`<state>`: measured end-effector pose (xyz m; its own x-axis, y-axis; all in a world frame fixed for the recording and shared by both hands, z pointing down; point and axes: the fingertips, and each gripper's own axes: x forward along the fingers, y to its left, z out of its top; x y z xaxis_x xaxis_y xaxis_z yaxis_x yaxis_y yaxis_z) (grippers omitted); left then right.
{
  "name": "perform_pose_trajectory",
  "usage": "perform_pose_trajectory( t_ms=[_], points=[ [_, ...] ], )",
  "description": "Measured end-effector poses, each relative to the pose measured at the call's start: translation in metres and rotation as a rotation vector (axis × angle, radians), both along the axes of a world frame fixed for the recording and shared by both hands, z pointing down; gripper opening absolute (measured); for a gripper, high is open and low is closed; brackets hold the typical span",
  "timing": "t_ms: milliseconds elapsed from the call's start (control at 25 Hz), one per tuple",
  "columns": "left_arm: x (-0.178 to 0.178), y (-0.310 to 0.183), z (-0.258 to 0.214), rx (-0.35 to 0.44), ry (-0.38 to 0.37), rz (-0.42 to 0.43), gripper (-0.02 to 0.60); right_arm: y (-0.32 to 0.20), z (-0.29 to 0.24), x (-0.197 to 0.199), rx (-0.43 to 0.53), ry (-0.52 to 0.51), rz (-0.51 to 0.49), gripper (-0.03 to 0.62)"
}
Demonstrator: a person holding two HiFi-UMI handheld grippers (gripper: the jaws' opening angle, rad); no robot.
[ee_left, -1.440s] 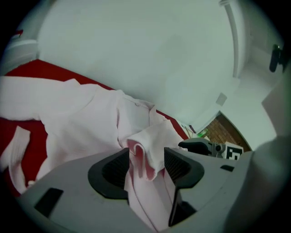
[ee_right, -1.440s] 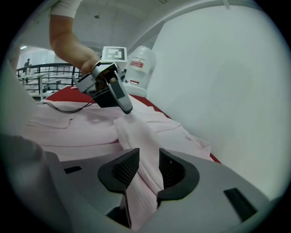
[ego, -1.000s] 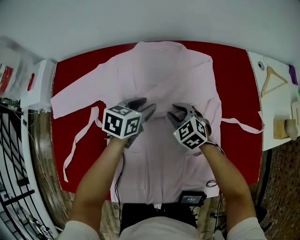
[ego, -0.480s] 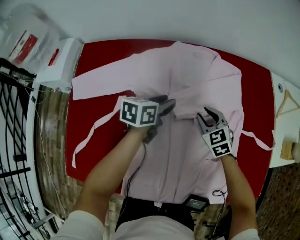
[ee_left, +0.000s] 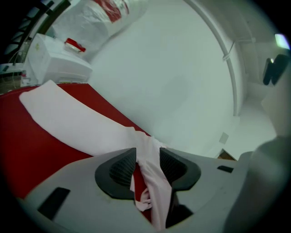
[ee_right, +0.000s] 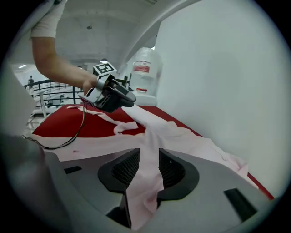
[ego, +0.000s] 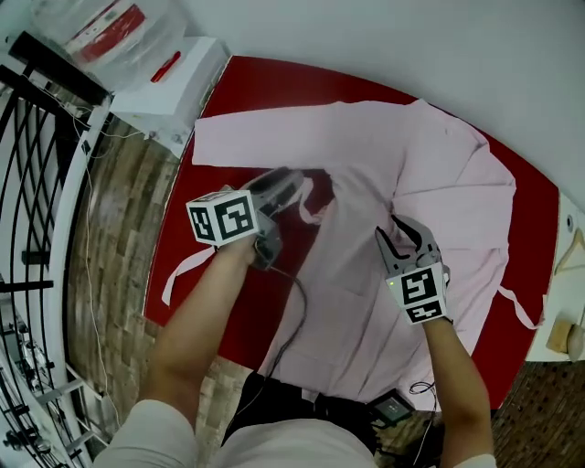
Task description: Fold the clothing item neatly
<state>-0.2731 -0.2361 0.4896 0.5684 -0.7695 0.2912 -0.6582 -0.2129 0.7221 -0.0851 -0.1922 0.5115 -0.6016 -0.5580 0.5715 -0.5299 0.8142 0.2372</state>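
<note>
A pale pink garment (ego: 430, 183) lies spread on the red table (ego: 228, 91), one sleeve (ego: 247, 146) stretched to the left. My left gripper (ego: 279, 187) is shut on a front edge of the garment and holds it up over the red surface left of the body. Its jaws have just been closing, and a bunched fold (ee_left: 152, 177) runs between the pads. My right gripper (ego: 402, 233) is over the garment's middle, shut on another fold of pink cloth (ee_right: 145, 177) that fills the gap between its pads. The left gripper (ee_right: 109, 96) also shows in the right gripper view.
A pink belt strap (ego: 178, 274) trails over the table's left part, another (ego: 521, 306) at the right edge. A white box (ego: 174, 87) and plastic bag (ego: 101, 27) sit beyond the far left corner. A black railing (ego: 37, 183) stands left. A cable (ego: 292, 320) hangs below my left hand.
My left gripper has swung left, off the garment's middle and over the red surface, drawing the pink edge with it. The right gripper has kept its hold near the middle. The head view has turned.
</note>
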Motion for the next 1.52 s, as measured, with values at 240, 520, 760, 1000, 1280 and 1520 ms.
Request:
perform_pose_trajectory(
  t_ms=[240,520,760,1000,1280,1520],
  points=[
    [-0.094,0.01,0.006,0.011,0.022,-0.143,0.156,-0.002,-0.008,-0.107,0.032,0.018,-0.166,0.135],
    [-0.186,0.021,0.02,-0.004,0.021,-0.304,0.156,0.0,0.001,-0.233,0.093,0.084,-0.373,0.135],
    [-0.236,0.035,0.027,-0.013,0.043,-0.423,0.156,-0.004,0.013,-0.338,0.111,0.076,-0.482,0.137],
    [-0.26,0.043,0.037,-0.029,0.072,-0.471,0.156,-0.014,0.056,-0.4,0.078,0.157,-0.498,0.135],
    [-0.253,0.04,0.045,-0.051,0.09,-0.425,0.156,-0.034,0.072,-0.417,0.009,0.155,-0.386,0.108],
    [-0.246,0.039,0.05,-0.074,0.111,-0.401,0.16,-0.036,0.054,-0.403,0.041,0.125,-0.374,0.021]
  ],
)
